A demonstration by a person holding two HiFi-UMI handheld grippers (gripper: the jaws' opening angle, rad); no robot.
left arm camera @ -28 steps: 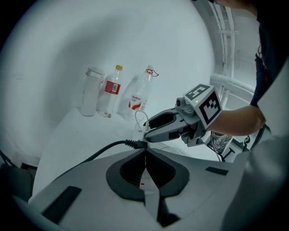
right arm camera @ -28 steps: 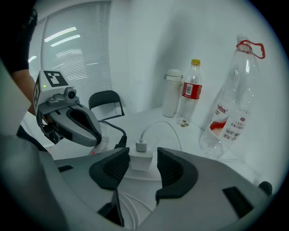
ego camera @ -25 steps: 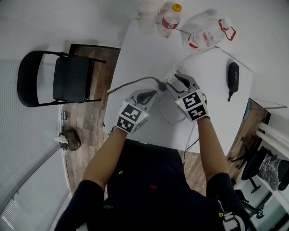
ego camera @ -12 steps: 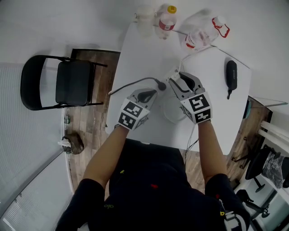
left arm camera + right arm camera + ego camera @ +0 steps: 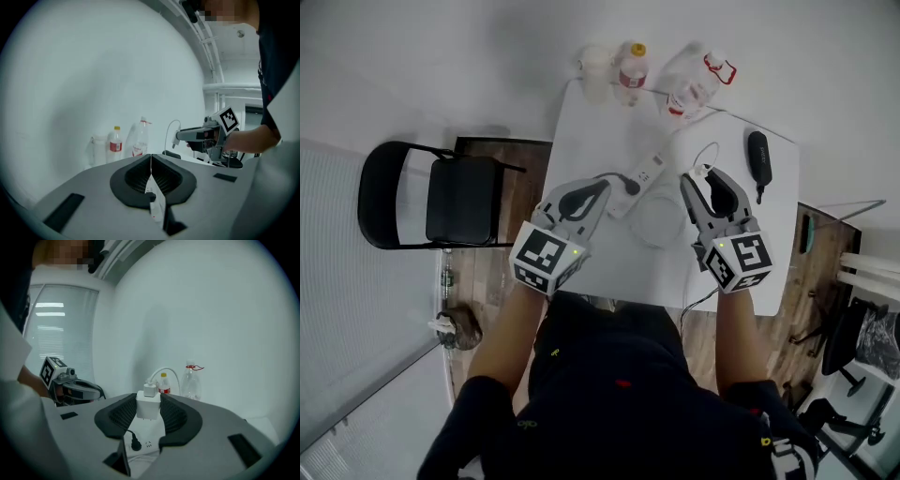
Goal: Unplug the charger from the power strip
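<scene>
The white charger (image 5: 149, 405) is clear of the power strip, pinched between the dark pads of my right gripper (image 5: 149, 401), which is shut on it. Its white cable (image 5: 165, 373) loops upward. In the head view the right gripper (image 5: 705, 176) hangs above the table, right of the white power strip (image 5: 639, 176). The strip lies flat with a black plug (image 5: 630, 185) still in it. My left gripper (image 5: 602, 186) hovers left of the strip; in the left gripper view its jaws (image 5: 151, 171) are shut with nothing between them.
The white table (image 5: 581, 122) carries two bottles (image 5: 630, 64) (image 5: 689, 80) and a pale cup (image 5: 596, 67) at its far edge, a black oblong device (image 5: 757, 155) on the right, and a white round object (image 5: 658, 223) near the strip. A black folding chair (image 5: 441, 197) stands left.
Both grippers have risen and drawn apart. The right one came up off the power strip with the charger in it, and the strip stayed on the table.
</scene>
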